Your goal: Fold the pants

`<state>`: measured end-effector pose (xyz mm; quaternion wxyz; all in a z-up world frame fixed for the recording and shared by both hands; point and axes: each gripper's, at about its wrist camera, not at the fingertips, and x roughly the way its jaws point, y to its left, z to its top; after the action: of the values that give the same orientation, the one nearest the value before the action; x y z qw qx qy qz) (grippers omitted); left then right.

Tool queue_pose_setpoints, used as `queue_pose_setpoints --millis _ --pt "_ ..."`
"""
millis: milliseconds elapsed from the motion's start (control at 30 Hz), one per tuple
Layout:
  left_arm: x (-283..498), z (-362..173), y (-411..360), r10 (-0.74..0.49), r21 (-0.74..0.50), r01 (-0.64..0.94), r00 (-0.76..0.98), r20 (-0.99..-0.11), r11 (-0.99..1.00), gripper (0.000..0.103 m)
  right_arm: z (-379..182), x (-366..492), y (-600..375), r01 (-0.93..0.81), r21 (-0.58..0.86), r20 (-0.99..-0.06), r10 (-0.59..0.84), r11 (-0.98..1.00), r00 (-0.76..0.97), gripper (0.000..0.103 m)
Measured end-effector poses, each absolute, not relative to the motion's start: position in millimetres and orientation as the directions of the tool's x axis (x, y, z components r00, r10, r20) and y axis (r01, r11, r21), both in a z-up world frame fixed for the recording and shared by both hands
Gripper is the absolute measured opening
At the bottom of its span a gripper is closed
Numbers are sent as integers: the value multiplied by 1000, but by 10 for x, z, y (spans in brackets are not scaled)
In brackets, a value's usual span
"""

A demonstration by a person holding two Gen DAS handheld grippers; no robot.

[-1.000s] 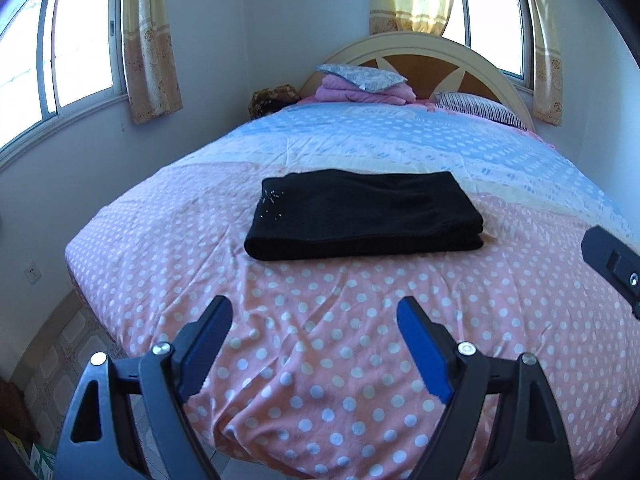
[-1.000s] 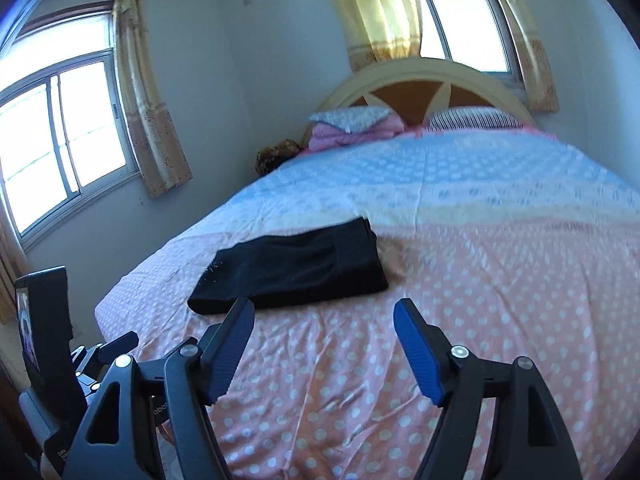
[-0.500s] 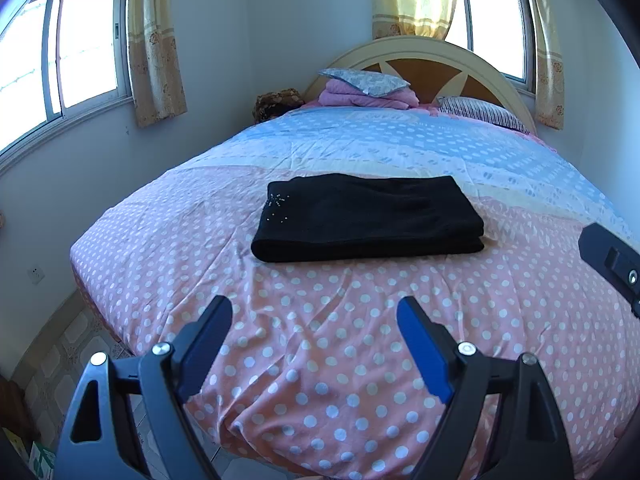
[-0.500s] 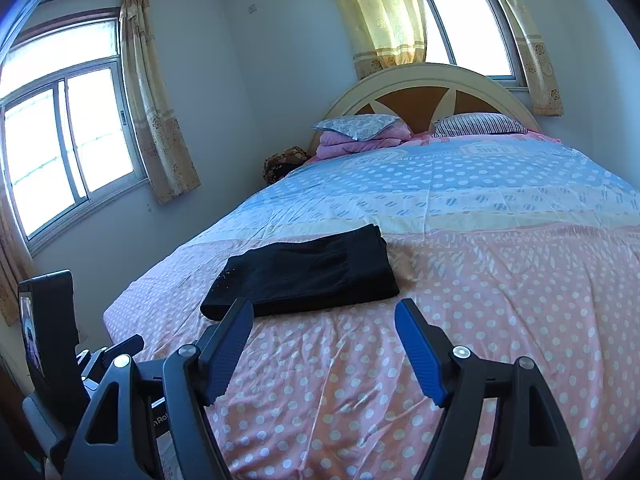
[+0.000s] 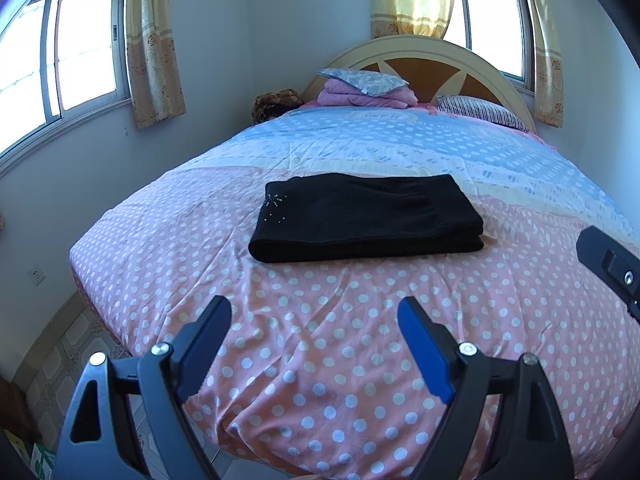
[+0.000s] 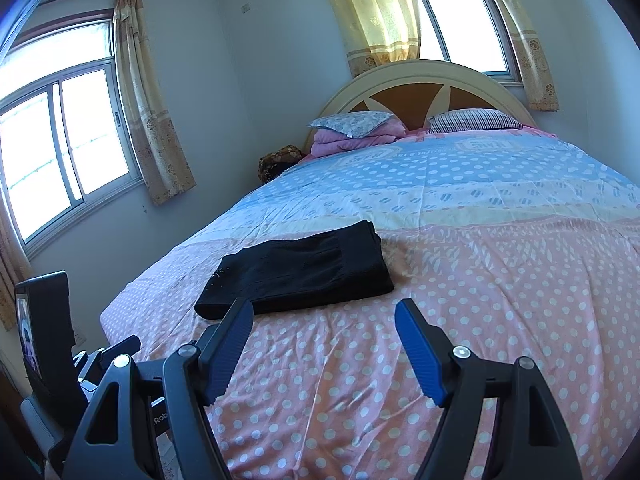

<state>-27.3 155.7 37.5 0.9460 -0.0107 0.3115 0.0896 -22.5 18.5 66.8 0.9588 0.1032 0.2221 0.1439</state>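
Black pants (image 5: 366,216) lie folded into a flat rectangle on the pink dotted bedspread (image 5: 320,320), small studs showing at their left corner. In the right wrist view the pants (image 6: 300,270) sit left of centre. My left gripper (image 5: 314,312) hovers over the bed's near end, short of the pants; its jaws are opening and nothing is between them. My right gripper (image 6: 324,312) is open and empty, held short of the pants, its left finger overlapping their near edge in the picture. The right gripper's body (image 5: 608,264) shows at the left wrist view's right edge.
Pillows (image 5: 364,82) and a folded pink blanket are stacked at the arched headboard (image 5: 420,56), a striped pillow (image 5: 480,110) beside them. Curtained windows are on the left and back walls. Tiled floor (image 5: 60,356) lies left of the bed. The left handset with its screen (image 6: 44,332) shows low left.
Both views have shifted slightly, showing more of the room above the bed. The left gripper's jaws stand a little wider. The pants have not moved.
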Motion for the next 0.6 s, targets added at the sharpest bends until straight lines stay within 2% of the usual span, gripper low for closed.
queue_pose_setpoints --millis 233,467,600 --pt "-305 433 1546 209 69 -206 803 -559 976 101 650 -213 161 -215 264 -401 310 940 862 75" --pt "-311 489 1582 222 70 -219 815 -536 973 101 620 -202 111 -192 281 -408 298 940 863 75" --pt "-293 508 1560 269 118 -243 813 -517 963 102 608 -191 93 -181 283 -413 290 942 863 75"
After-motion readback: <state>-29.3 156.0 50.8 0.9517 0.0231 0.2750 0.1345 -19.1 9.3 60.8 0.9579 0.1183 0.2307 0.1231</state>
